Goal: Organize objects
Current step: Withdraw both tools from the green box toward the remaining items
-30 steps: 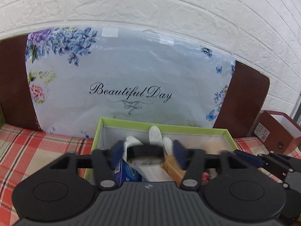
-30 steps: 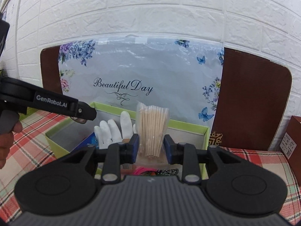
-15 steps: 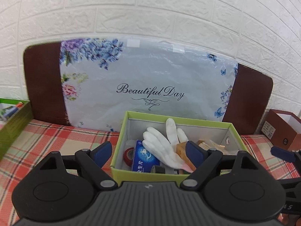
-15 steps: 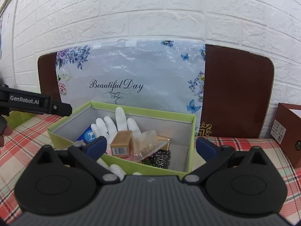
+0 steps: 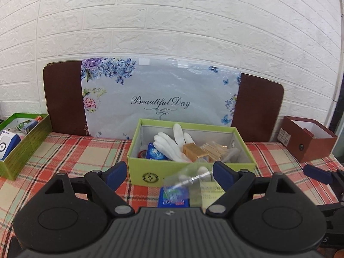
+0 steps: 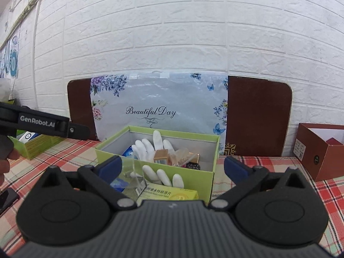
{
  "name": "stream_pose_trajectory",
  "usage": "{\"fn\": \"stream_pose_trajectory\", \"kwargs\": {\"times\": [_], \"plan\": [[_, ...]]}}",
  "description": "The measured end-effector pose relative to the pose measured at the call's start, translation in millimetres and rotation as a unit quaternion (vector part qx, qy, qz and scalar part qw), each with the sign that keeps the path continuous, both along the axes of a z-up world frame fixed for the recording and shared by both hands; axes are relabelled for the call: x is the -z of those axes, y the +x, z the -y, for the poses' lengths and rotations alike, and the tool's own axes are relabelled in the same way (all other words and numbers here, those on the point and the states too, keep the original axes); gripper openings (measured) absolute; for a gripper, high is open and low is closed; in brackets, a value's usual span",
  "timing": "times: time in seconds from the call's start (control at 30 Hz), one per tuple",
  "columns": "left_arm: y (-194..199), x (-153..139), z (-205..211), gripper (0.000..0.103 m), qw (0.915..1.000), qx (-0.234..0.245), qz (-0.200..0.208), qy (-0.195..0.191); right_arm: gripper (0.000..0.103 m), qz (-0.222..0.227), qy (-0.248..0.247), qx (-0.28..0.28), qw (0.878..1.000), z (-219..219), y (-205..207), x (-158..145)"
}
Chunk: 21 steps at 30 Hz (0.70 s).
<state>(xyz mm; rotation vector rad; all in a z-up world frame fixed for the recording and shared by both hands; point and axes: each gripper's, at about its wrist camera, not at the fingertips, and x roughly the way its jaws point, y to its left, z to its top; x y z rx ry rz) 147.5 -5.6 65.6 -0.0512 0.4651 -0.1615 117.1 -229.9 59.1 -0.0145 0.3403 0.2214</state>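
A green box [image 5: 150,172] [image 6: 193,177] stands on the plaid cloth and holds a white glove [image 5: 169,143] [image 6: 146,148], a gold carton [image 5: 194,150] [image 6: 161,155], a bag of wooden sticks [image 5: 216,149] [image 6: 182,155], a blue packet [image 5: 155,152] and red tape [image 5: 141,153]. In front of it lie a second white glove [image 6: 161,175], a clear packet [image 5: 185,177] [image 6: 131,172], a blue packet [image 5: 174,197] and a yellow-green medicine box [image 6: 172,194]. My left gripper [image 5: 169,173] and right gripper [image 6: 173,166] are both open and empty, held back from the box.
A second green box [image 5: 21,142] with items stands at the left. A brown box [image 5: 307,142] [image 6: 320,150] stands at the right. A floral "Beautiful Day" bag [image 5: 159,101] leans on a brown board [image 6: 258,116] against the white brick wall.
The left gripper let go of a dark item and the right let go of the stick bag, which now lies in the box. Both opened and pulled back and up.
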Motion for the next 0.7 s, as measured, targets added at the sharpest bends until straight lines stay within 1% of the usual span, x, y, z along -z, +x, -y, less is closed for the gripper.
{"fn": "stream_pose_trajectory", "kwargs": {"times": [0.07, 0.2, 0.37, 0.43, 0.5, 0.57, 0.7], "plan": [[-10, 5, -2, 0.09, 1.0, 0.001, -0.001, -0.002, 0.103, -0.003, 0.005, 0.002, 1.0, 0, -11, 4], [-25, 21, -10, 0.09, 0.9998, -0.003, -0.016, -0.01, 0.103, -0.023, 0.022, 0.005, 0.999, 0, -25, 16], [-33, 46, -29, 0.09, 0.9987, -0.028, -0.039, -0.017, 0.103, -0.051, 0.029, 0.004, 0.998, -6, -28, 38], [-30, 53, -37, 0.09, 0.9973, -0.034, -0.057, -0.03, 0.103, -0.056, 0.025, -0.002, 0.998, -12, -26, 46], [-26, 57, -42, 0.09, 0.9962, -0.036, -0.065, -0.046, 0.103, -0.06, 0.017, -0.006, 0.998, -18, -23, 52], [-19, 56, -39, 0.09, 0.9959, -0.03, -0.068, -0.05, 0.103, -0.065, 0.012, -0.001, 0.998, -22, -21, 57], [2, 47, -21, 0.09, 0.9975, -0.003, -0.049, -0.05, 0.103, -0.073, 0.022, 0.005, 0.997, -18, -23, 64]]}}
